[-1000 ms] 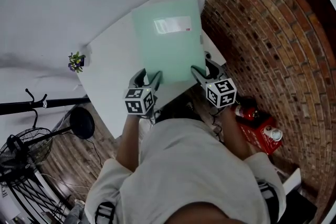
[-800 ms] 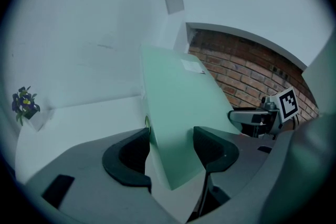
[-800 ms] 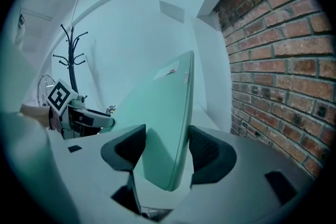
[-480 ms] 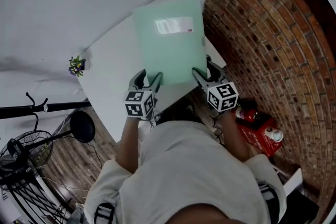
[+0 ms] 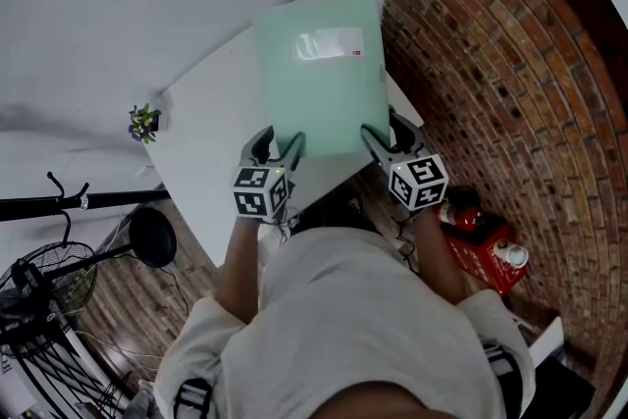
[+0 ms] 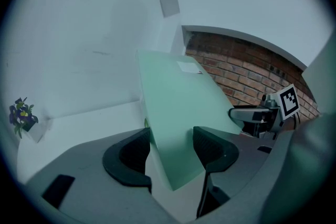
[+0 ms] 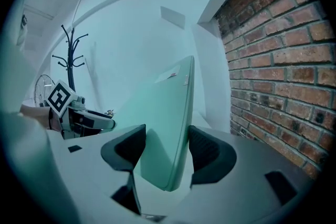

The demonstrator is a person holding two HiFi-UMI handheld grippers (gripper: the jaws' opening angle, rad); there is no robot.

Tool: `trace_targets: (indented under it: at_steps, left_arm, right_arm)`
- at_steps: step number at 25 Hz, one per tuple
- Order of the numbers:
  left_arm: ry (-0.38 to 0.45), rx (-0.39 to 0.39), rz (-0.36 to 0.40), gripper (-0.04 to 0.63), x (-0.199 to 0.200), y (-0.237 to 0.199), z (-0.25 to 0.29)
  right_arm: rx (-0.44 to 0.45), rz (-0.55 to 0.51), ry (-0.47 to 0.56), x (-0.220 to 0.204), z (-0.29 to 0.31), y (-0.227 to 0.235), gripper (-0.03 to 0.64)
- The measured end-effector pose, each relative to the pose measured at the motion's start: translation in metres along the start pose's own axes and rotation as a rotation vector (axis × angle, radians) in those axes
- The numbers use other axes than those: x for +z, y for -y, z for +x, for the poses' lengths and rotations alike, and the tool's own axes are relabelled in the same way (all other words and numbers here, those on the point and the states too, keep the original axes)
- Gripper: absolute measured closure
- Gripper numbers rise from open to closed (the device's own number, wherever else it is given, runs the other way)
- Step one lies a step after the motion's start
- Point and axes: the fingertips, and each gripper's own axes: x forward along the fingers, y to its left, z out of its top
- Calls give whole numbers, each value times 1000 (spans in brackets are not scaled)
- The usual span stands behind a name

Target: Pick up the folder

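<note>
Head view.
- Pale green folder (image 5: 319,78): held up over the white table (image 5: 211,142) and tilted, white label near its far edge.
- Left gripper (image 5: 278,147): clamped on the folder's near left corner.
- Right gripper (image 5: 378,134): clamped on the near right corner.
- Small potted plant (image 5: 143,122): at the table's left edge, well apart from the folder.
- Brick wall (image 5: 491,64): to the right.
- Red object (image 5: 481,240): on the floor below the wall.

Left gripper view.
- Both jaws closed narrow on the folder (image 6: 178,113), whose corner passes between them. The sheet rises clear of the table top.
- The right gripper (image 6: 262,113) shows at its far side.

Right gripper view.
- Jaws pressed on either face of the folder (image 7: 168,123), seen almost edge-on.
- Left gripper (image 7: 79,113) beyond it.
- Coat stand (image 7: 71,55) behind.
</note>
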Motion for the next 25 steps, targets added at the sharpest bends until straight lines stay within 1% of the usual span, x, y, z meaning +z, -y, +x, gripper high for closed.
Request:
trace_targets:
  at_steps: [5,14,25]
  left_arm:
    - [-1,3,12,324,1,0,-1]
    - [-1,-6,1,324,0,0,1]
    - [-2,0,22,324,1,1,2]
  right_arm:
    - [-1,-4,3,1,0,-1,360]
    - [-6,7,6,0,-1,0,360]
    - [-6,-7,2,0,0,1,360]
